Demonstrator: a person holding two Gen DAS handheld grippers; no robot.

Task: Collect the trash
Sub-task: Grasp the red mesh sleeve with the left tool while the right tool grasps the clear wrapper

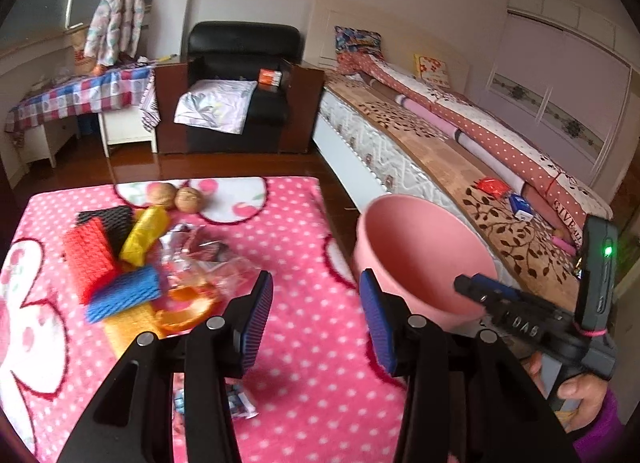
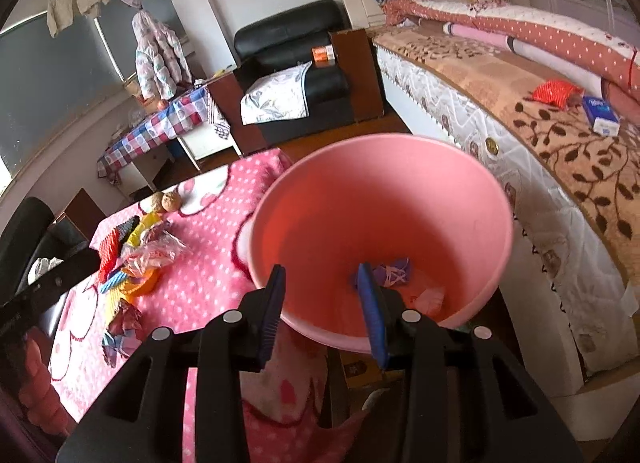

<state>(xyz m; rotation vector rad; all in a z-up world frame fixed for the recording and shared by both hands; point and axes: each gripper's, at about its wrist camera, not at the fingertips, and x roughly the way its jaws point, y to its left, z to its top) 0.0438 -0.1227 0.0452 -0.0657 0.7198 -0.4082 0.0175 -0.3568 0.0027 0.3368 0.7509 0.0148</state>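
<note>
My left gripper (image 1: pixel 316 303) stands open above the pink dotted blanket (image 1: pixel 300 223), with nothing between its fingers. To its left lies the trash pile: red (image 1: pixel 90 263), blue (image 1: pixel 126 293), yellow (image 1: pixel 146 235) and black (image 1: pixel 106 223) foam nets, clear wrappers (image 1: pixel 204 259) and an orange piece (image 1: pixel 188 307). A small wrapper (image 1: pixel 240 403) lies under the gripper. My right gripper (image 2: pixel 322 295) is open over the near rim of the pink bucket (image 2: pixel 360 203) and holds nothing. A purple wrapper (image 2: pixel 394 271) and a pinkish scrap (image 2: pixel 430 299) lie in the bucket's bottom.
Two walnuts (image 1: pixel 176 195) sit at the blanket's far edge. The bucket (image 1: pixel 424 255) stands between the table and a long bed (image 1: pixel 440 151), which bears a red packet (image 1: pixel 492 187) and a blue box (image 1: pixel 522 207). A black armchair (image 1: pixel 240 75) and a checked-cloth table (image 1: pixel 80 95) stand farther back.
</note>
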